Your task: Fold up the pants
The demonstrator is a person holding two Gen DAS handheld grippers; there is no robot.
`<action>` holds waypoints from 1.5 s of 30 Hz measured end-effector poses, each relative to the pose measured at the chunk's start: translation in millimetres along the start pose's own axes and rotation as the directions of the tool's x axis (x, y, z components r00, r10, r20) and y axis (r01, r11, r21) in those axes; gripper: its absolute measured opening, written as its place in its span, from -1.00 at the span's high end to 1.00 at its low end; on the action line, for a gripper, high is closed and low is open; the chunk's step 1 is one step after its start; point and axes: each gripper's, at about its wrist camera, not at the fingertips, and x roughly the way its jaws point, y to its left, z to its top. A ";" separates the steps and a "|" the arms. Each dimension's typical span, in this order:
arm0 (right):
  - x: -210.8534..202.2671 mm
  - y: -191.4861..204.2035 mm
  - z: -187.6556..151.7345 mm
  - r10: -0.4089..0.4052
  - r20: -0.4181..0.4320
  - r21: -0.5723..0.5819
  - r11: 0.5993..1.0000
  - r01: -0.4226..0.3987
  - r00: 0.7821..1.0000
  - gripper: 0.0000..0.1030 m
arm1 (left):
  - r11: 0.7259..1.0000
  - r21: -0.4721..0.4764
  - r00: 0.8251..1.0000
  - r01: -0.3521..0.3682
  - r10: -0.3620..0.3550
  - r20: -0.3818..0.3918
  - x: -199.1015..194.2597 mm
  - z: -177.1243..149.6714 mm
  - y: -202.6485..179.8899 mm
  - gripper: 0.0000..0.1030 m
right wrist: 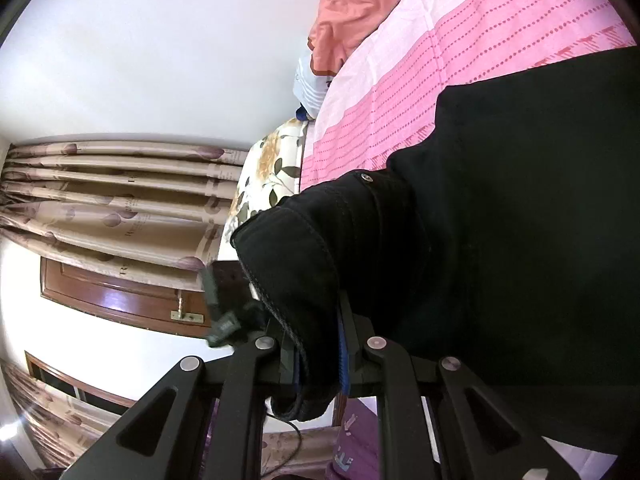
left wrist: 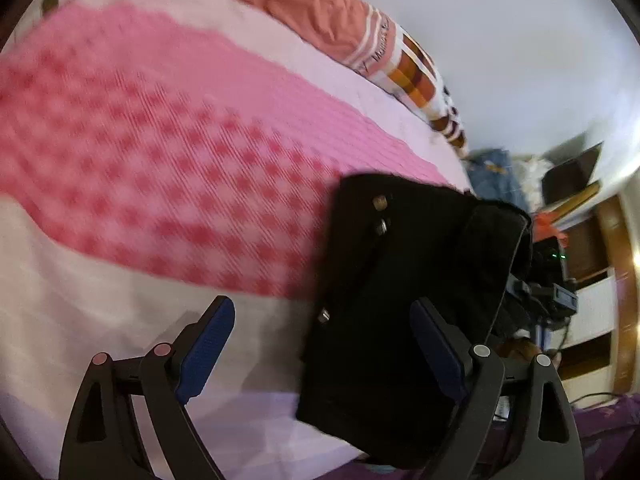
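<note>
Nearest our right lens, the right tool pinches a thick rolled edge of the black pants, apparently the waistband, with blue pads pressed against the cloth on both sides. Our left tool stands spread wide, empty, hovering over the near side of the bed with the garment partly between its fingers but not gripped. Risk, as we judge it: the whole weight hangs from one pinch on a bulky hem, so the cloth may creep out of the pads or the layers may slide apart once we swing it; the left view is smeared, suggesting fast motion, and a hasty closure could catch one layer only or snag the pink checked bedcover. Pants appearance: dense, matte black, heavy fabric, already doubled into a compact panel, metal button and rivets showing near the top, lying toward the bed's edge and partly lifted, with stitched seams visible along the gripped border.
</note>
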 end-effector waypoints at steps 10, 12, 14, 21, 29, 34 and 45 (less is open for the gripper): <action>13.0 -16.2 -17.7 -0.077 -0.059 -0.028 0.997 0.075 0.995 0.74 | 0.889 -0.206 0.912 0.409 -0.408 0.052 60.2 -21.4 -14.1 -0.74; 13.8 -17.2 -20.8 -0.080 -0.058 -0.036 0.996 0.078 0.995 0.74 | 0.862 -0.226 0.890 0.454 -0.450 0.073 65.1 -22.2 -17.6 -0.74; 10.7 -18.1 -20.4 -0.071 -0.054 -0.038 0.997 0.069 0.996 0.70 | 0.845 -0.235 0.877 0.480 -0.472 0.092 67.0 -21.0 -21.3 -0.74; -5.8 -39.2 -16.9 0.134 -0.040 0.138 0.982 -0.128 0.990 -0.56 | 0.837 -0.204 0.860 0.509 -0.503 0.080 75.2 -11.0 -39.3 -0.74; -5.9 -34.2 -20.3 0.060 -0.023 0.112 0.992 -0.057 0.998 -0.96 | 0.861 -0.162 0.875 0.482 -0.483 0.037 92.4 -13.6 -61.2 -0.74; 15.3 -8.5 -22.1 -0.149 -0.079 -0.079 0.987 0.142 0.986 0.56 | 0.866 -0.175 0.883 0.468 -0.465 0.059 90.4 -12.2 -55.5 -0.74; -31.7 22.5 -1.0 -0.097 0.024 -0.126 0.987 0.099 0.995 0.66 | 0.956 -0.003 0.953 0.293 -0.291 0.077 51.8 -6.8 -104.3 -0.79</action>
